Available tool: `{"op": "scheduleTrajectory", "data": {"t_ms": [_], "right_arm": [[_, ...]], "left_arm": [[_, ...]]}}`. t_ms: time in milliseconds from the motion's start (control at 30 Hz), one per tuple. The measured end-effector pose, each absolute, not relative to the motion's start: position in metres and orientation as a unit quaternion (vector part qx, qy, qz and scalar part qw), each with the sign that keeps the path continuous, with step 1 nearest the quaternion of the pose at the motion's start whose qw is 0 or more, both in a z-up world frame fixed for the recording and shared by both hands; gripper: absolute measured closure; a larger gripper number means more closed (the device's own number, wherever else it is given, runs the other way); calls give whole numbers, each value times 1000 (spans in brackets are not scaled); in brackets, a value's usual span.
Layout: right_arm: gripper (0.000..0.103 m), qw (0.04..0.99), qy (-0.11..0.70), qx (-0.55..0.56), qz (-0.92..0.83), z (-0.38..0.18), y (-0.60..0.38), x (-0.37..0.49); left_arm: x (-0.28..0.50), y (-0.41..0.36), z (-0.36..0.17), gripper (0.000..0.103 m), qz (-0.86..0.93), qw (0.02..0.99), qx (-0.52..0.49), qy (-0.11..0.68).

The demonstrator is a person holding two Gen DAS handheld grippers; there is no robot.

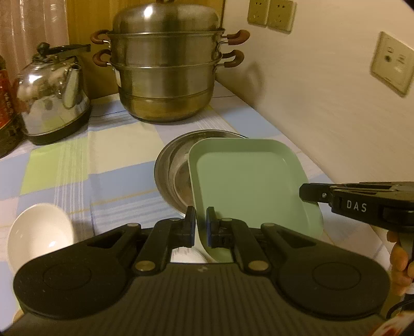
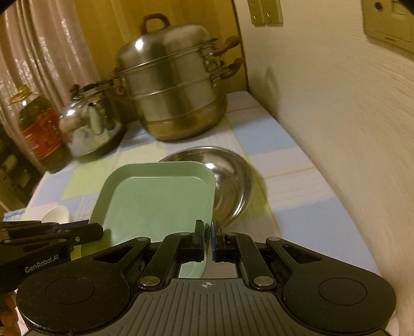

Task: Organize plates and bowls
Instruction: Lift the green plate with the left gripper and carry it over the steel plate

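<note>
Both grippers, left (image 1: 200,224) & right (image 2: 207,239), are clamping green plate (image 1: 248,178) rims, carrying it over steel bowl (image 2: 230,178); next prob needs level lowering, then letting go.

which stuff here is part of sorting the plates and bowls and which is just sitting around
Part of the job:
green square plate
steel bowl
white bowl

Just sitting there:
steamer pot
kettle
oil bottle
wall sockets

Black left gripper (image 1: 200,224) and right gripper (image 2: 207,239) with blue pads, brass-coloured pivot screws, ribbed grey bodies
</note>
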State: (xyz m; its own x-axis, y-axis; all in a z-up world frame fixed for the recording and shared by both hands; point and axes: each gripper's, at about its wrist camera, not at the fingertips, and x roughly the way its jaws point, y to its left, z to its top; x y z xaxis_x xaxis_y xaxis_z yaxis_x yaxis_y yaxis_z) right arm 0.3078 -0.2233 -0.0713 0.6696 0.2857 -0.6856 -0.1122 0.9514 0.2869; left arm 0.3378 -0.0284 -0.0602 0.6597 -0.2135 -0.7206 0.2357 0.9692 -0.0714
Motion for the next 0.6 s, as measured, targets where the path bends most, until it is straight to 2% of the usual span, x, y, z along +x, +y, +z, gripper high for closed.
{"op": "scheduleTrajectory", "data": {"t_ms": [600], "right_arm": [[98, 891, 433, 100, 93, -133, -220, 416]], "left_arm": [[436, -32, -116, 96, -117, 889, 12, 443]]}}
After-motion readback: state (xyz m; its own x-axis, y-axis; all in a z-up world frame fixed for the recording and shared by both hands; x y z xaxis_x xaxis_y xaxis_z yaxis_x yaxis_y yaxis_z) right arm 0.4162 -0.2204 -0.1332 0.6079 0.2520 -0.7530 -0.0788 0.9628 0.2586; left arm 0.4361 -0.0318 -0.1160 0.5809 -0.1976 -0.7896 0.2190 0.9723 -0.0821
